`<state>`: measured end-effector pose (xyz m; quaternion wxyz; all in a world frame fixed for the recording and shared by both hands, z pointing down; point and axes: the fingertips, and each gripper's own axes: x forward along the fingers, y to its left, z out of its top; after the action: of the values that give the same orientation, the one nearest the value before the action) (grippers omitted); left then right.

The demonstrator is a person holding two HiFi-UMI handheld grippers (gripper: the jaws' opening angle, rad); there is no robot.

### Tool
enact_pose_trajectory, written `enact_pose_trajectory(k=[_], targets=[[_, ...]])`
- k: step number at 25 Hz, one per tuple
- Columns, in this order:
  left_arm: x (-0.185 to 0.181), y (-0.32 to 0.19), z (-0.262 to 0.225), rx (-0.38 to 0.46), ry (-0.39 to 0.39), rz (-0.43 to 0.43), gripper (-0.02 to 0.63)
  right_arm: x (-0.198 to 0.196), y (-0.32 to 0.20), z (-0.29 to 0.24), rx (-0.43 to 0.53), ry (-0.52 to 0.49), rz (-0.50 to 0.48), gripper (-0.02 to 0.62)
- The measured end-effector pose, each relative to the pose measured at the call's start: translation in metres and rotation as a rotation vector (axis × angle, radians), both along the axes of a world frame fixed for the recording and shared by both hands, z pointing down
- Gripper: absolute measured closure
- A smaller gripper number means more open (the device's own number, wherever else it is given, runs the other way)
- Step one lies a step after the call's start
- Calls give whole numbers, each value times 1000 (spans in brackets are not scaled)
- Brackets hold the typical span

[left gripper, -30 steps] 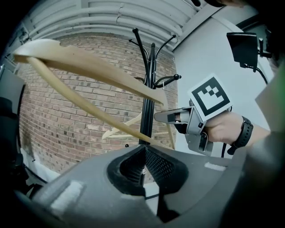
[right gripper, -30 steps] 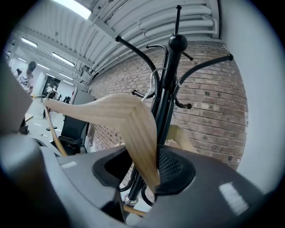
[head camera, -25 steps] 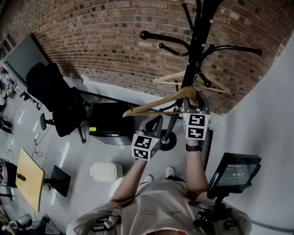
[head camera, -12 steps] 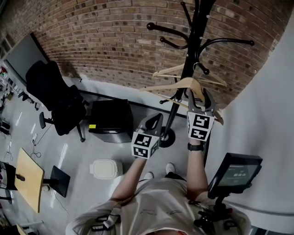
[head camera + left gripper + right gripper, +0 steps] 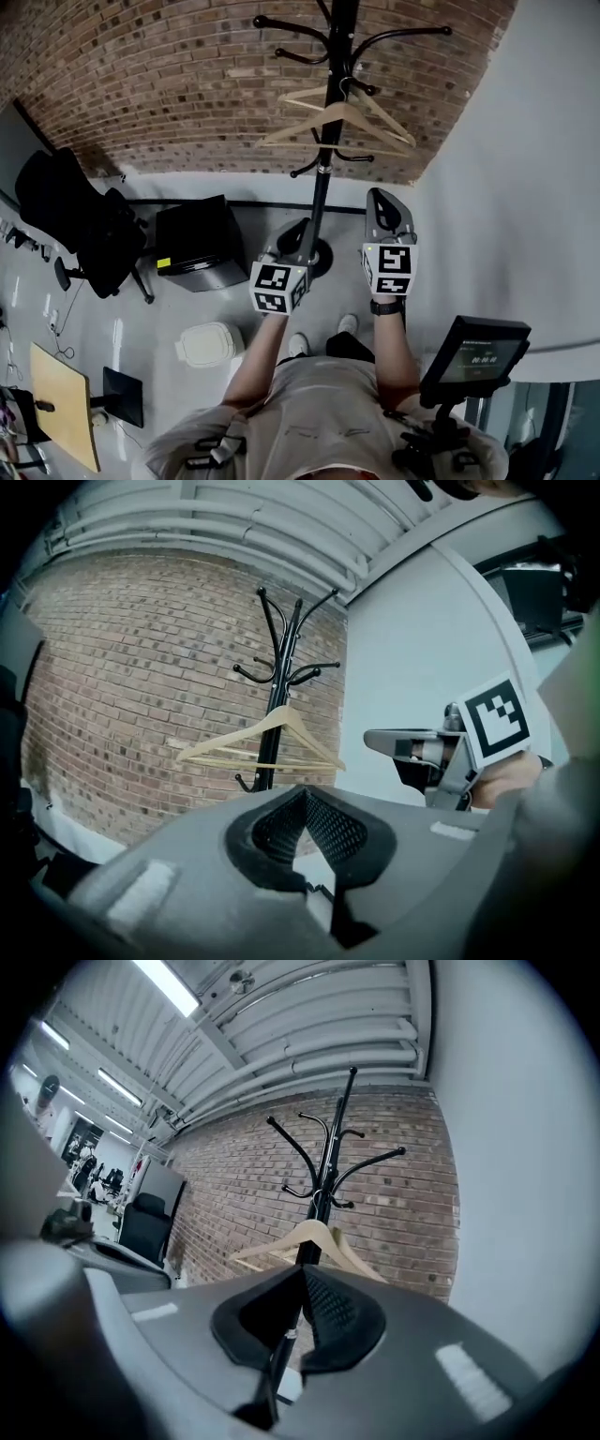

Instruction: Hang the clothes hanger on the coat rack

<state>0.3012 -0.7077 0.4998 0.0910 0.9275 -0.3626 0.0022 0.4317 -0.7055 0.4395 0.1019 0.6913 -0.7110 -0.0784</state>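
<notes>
Task looks done: the pale wooden clothes hanger point(image 5: 300, 126) hangs from a hook high on the black metal coat rack point(image 5: 322, 187), w/ a 2nd wooden hanger point(image 5: 298, 95) just behind it. Left claw point(image 5: 297, 232) & right claw point(image 5: 381, 199) are both pressed together and empty (well apart from the rack). Nothing visibly left to do.

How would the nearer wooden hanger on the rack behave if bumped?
The nearer wooden hanger looks stiff and light: thin bare wood, likely keeping its shape. Hanging from one hook on the coat rack, it would probably swing if nudged. The rack's thin pole on a small base might wobble.
</notes>
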Motion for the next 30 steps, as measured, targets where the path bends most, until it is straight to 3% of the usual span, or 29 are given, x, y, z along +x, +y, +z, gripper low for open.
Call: enact_pose_trajectory(k=[4,11,16,19,22,30], targets=[[11,24,-11,11,10,13,604,8,38,-3,2,-38,-1,595],[22,89,-60,103,16,-27,604,17,109,-32,80,-105,-55,595],[26,179,-56,62,-2,-54,604,5,185,-1,-10,-182,-109,595],[30,214,-41,45,-56,-53,604,1,213,20,-67,-230,-127,595],[25,239,-40,25,-52,-67,604,-1,234,18,-71,-218,-141,595],[16,257,-86,112,-25,-23,604,-6,262,-32,19,-168,-98,595]])
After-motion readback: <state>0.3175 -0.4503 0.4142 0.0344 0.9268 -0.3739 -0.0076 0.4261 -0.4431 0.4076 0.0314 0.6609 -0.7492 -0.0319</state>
